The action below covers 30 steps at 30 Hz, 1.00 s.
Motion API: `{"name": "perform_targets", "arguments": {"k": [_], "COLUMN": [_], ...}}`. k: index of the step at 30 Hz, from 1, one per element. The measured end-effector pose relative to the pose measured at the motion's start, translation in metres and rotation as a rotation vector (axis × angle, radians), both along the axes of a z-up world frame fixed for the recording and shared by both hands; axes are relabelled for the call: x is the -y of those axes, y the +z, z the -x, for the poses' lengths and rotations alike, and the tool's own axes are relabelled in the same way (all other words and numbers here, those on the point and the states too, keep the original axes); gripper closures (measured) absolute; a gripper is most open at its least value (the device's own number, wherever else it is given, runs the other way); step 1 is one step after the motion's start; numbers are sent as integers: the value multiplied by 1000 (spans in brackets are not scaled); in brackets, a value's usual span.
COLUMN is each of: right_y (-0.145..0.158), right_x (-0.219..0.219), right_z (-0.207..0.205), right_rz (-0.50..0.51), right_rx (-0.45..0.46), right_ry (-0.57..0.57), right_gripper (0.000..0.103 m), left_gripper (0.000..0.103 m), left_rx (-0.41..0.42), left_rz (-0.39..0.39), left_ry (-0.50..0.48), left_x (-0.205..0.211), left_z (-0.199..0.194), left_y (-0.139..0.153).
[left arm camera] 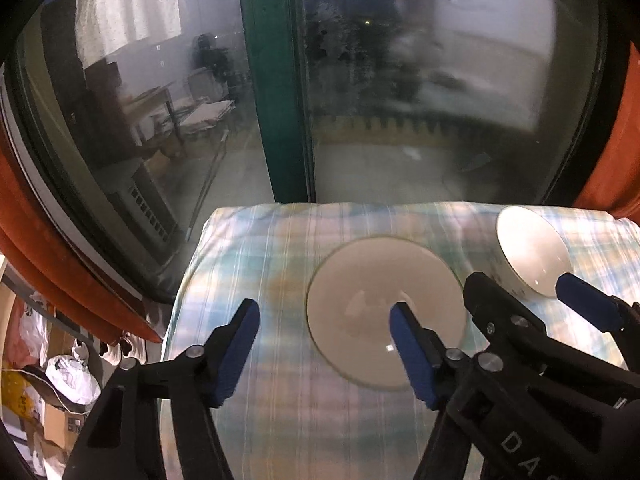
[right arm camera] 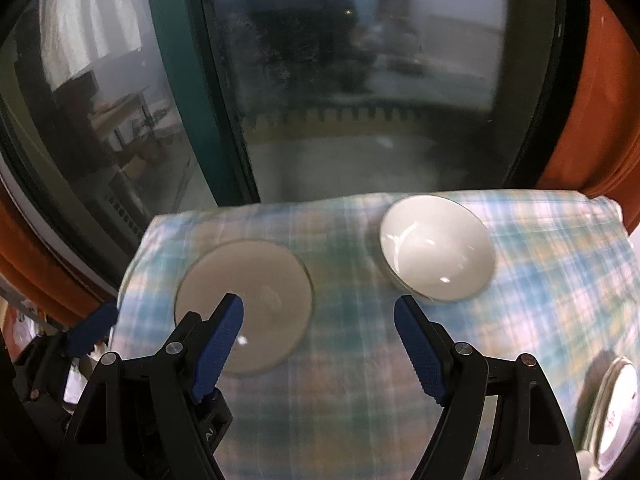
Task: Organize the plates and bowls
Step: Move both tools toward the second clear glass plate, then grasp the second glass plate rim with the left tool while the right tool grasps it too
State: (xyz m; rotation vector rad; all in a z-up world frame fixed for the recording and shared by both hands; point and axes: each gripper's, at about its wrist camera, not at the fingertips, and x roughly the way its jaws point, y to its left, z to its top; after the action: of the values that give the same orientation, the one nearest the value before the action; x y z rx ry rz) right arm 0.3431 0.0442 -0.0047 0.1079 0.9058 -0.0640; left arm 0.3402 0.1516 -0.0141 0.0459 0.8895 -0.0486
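A shallow pale plate (left arm camera: 380, 272) lies flat on the plaid cloth, and a white bowl (left arm camera: 532, 248) stands to its right near the far edge. My left gripper (left arm camera: 325, 312) hovers over the plate's left half, open, with nothing between its blue pads. My right gripper (left arm camera: 524, 284) appears beside it, in front of the bowl. In the right wrist view the plate (right arm camera: 248, 280) is at the left and the bowl (right arm camera: 436, 252) at upper right. The right gripper (right arm camera: 319, 302) is open above the cloth between them, holding nothing. One blue fingertip (right arm camera: 96, 324) of the left gripper shows at the left edge.
The table's plaid cloth (right arm camera: 360, 360) ends at a glass door with a green frame (left arm camera: 276, 100). Orange curtains (right arm camera: 576, 132) hang on both sides. Another pale dish (right arm camera: 616, 404) sits at the cloth's near right corner. Bags and boxes (left arm camera: 68, 384) clutter the floor at the left.
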Motion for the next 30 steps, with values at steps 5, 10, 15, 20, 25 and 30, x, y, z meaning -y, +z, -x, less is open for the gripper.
{"name": "perform_targets", "arguments": {"k": [5, 10, 15, 20, 25, 30], "right_y": [-16, -39, -61, -69, -66, -64], "right_x": [-1, -2, -2, -4, -5, -7], "right_z": [-27, -45, -57, -63, -61, -57], "right_rz": [-28, -35, -62, -67, -53, -38], "right_rx": [-8, -49, -106, -121, -116, -116], "right_ry": [-18, -30, -36, -27, -16, -2], "right_gripper": [30, 42, 57, 82, 82, 82], "left_gripper": [42, 57, 65, 77, 79, 79], "left_rx": [-26, -68, -96, -96, -97, -97], "left_rz": [10, 3, -4, 13, 16, 16], "left_ry": [2, 12, 17, 16, 17, 13], "left_x": [0, 1, 2, 1, 1, -1], "left_z": [-22, -37, -45, -49, -47, -41], "left_y": [-17, -40, -55, -61, -59, -56]}}
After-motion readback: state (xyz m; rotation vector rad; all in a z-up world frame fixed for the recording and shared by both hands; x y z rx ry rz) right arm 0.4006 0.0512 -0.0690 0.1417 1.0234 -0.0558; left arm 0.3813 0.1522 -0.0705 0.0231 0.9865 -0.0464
